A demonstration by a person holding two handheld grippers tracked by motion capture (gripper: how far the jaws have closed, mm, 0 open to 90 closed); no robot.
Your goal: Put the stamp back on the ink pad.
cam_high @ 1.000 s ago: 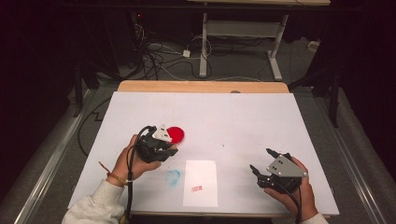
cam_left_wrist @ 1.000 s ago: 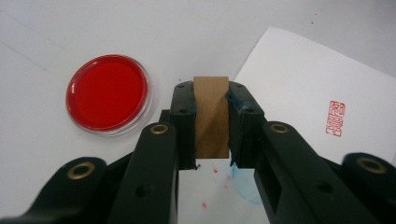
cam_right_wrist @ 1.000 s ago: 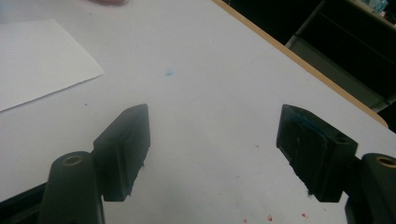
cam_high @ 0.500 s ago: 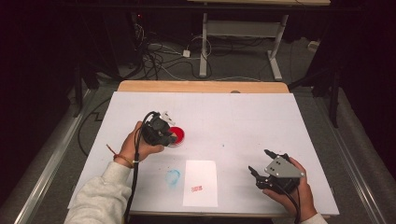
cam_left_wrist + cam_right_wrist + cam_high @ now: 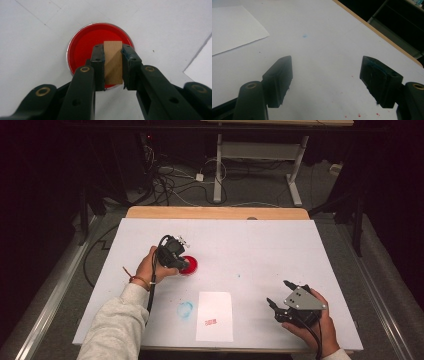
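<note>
A round red ink pad (image 5: 189, 265) (image 5: 85, 47) with a metal rim lies left of the table's middle. My left gripper (image 5: 181, 256) (image 5: 113, 60) hangs right over it, shut on a small wooden stamp block (image 5: 113, 62) that points down at the red surface. A white sheet of paper (image 5: 215, 315) with a small red print on it lies near the front edge. At the front right my right gripper (image 5: 280, 295) (image 5: 325, 82) rests open, nothing between its jaws.
A blue ink smudge (image 5: 184, 309) marks the white table cover (image 5: 260, 245) left of the paper. Small red specks (image 5: 359, 115) dot the cover by the right gripper. Behind the table are cables and a desk frame (image 5: 255, 155) on the floor.
My left gripper has moved up the table and to the right, onto the red ink pad, and now covers part of it. The right gripper has stayed where it was.
</note>
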